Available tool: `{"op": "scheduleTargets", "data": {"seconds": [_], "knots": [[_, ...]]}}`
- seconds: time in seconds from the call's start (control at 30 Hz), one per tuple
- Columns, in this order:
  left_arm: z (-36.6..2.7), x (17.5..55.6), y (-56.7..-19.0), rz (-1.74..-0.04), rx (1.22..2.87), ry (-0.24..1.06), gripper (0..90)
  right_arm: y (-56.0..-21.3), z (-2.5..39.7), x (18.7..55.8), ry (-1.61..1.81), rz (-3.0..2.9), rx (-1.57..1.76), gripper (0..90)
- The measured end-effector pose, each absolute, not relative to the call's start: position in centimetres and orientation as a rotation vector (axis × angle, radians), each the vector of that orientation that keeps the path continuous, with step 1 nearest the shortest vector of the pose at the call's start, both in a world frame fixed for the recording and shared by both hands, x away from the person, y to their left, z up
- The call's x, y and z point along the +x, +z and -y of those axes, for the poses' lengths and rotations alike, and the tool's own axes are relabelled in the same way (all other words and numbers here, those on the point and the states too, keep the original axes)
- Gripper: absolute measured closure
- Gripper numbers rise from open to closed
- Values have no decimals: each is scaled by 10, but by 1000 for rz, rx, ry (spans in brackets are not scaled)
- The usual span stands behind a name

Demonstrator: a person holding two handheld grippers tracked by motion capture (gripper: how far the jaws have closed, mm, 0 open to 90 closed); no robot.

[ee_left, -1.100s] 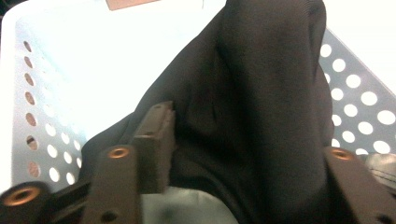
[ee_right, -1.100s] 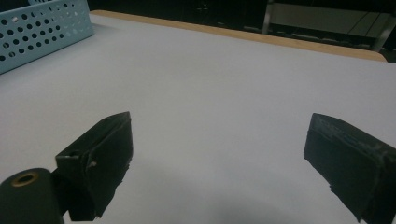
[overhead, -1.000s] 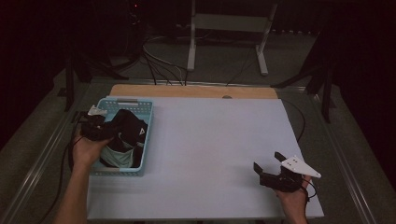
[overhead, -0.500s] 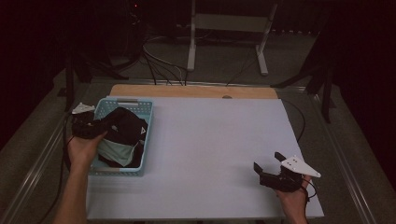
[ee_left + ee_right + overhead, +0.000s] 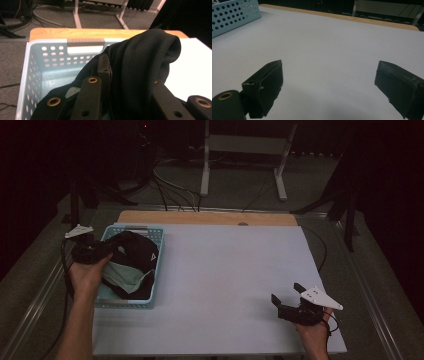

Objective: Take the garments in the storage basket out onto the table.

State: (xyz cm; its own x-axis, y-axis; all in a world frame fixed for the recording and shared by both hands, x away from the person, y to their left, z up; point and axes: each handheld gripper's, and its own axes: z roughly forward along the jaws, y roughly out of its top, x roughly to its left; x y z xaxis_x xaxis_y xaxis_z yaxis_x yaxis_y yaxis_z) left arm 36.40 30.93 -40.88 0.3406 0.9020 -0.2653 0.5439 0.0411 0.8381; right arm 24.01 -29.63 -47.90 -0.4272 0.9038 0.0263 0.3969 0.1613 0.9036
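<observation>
Two hand-held black grippers work over a white rectangular tabletop. The left gripper, at 9 o'clock, has its jaws clamped on a black knit garment bunched in a pale blue perforated plastic basket beside the left edge; a pale green cloth lies under the garment. The right gripper, at 5 o'clock near the front edge, holds its jaws wide apart over bare surface. Open room spans the centre and right. The left gripper view adds the basket's handle slot; the right gripper view adds the wooden far edge.
</observation>
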Motion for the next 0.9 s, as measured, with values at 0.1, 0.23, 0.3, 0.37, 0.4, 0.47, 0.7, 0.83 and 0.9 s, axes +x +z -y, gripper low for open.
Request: {"op": "scheduleTargets", "data": {"seconds": [0.1,0.23,0.3,0.37,0.4,0.47,0.7,0.83,0.9], "knots": [[-311,364,-405,-1316,1604,456,780,-479,296,240,1230,-1907,1230,81],[-314,364,-402,-1312,1565,443,780,-479,296,240,1231,-1907,1230,80],[-315,364,-400,-1306,1561,443,780,-479,296,240,1231,-1907,1230,81],[-315,364,-398,-1302,1555,443,780,-479,296,240,1230,-1907,1230,81],[-315,364,-397,-1300,1550,444,780,-479,296,240,1230,-1908,1230,81],[-315,363,-396,-1293,1547,444,780,-479,296,240,1231,-1908,1230,81],[-313,362,-388,-1265,1547,452,779,-479,296,240,1231,-1907,1229,81],[-312,362,-384,-1253,1546,453,779,-479,297,240,1233,-1906,1230,81],[-311,362,-382,-1246,1542,449,779,-479,296,240,1232,-1906,1229,81]]}}
